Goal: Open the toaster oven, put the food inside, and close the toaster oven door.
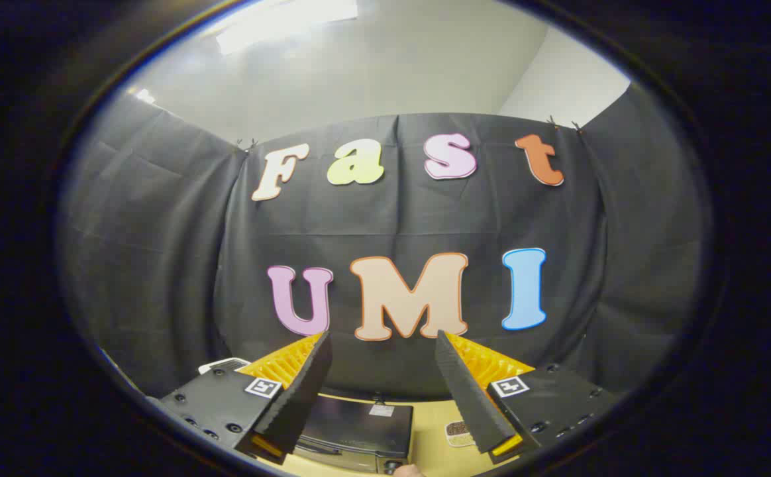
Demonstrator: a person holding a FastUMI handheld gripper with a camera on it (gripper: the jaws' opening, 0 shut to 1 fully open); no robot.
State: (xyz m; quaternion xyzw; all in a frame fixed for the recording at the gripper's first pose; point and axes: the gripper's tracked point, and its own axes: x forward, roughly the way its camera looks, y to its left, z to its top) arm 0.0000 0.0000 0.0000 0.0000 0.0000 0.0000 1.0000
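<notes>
Matt cloth, glossy oven top

The toaster oven (359,430) looks smooth, glossy dark metal; the table (432,440) matt, wood-like; the booth wall (160,265) creased matt cloth.

Open air between the spread fingers of the claw (382,391); below sits the toaster oven (356,434) on the desk (428,430).
</notes>
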